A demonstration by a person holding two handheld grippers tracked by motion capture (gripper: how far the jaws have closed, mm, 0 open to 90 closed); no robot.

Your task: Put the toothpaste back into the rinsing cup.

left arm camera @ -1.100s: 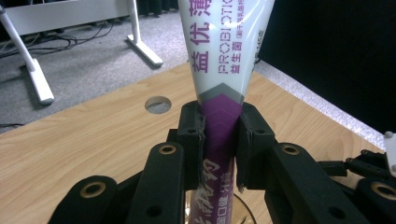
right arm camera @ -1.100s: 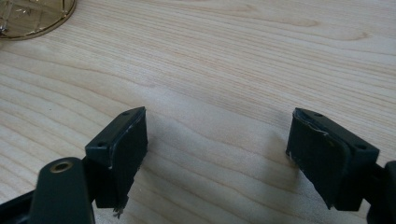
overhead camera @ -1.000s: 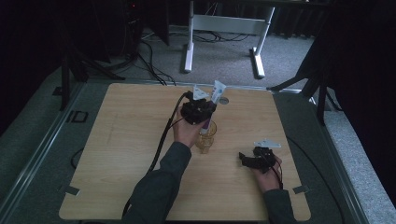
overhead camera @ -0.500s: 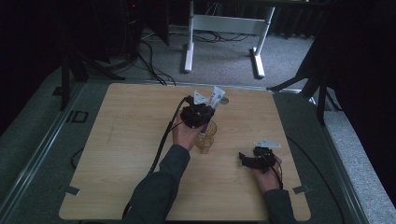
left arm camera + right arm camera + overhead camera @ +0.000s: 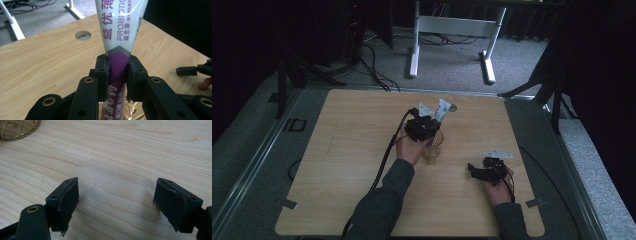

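Clamped between the left gripper's two black jaws is a toothpaste tube, pinched at its purple band, with the white upper body fanning out above the jaws and its lower end running down between them into an amber glass cup directly below. In the high view the left gripper sits right over that cup, the tube rising tilted beyond it. Printed on the white part, "PROBIOTIC" reads clearly, with purple Chinese characters above and smaller ones beside and below; more white characters run down the purple part, too cramped to read.

By my reading, the step in hand is standing the tube in the cup. Next comes easing it down until it rests on the bottom or rim, then parting the jaws and lifting straight up so the tube is not dragged out.

Off to the right and nearer the person, the right gripper rests low over the wooden table, jaws wide apart and holding nothing; the cup's base shows ahead to its left.
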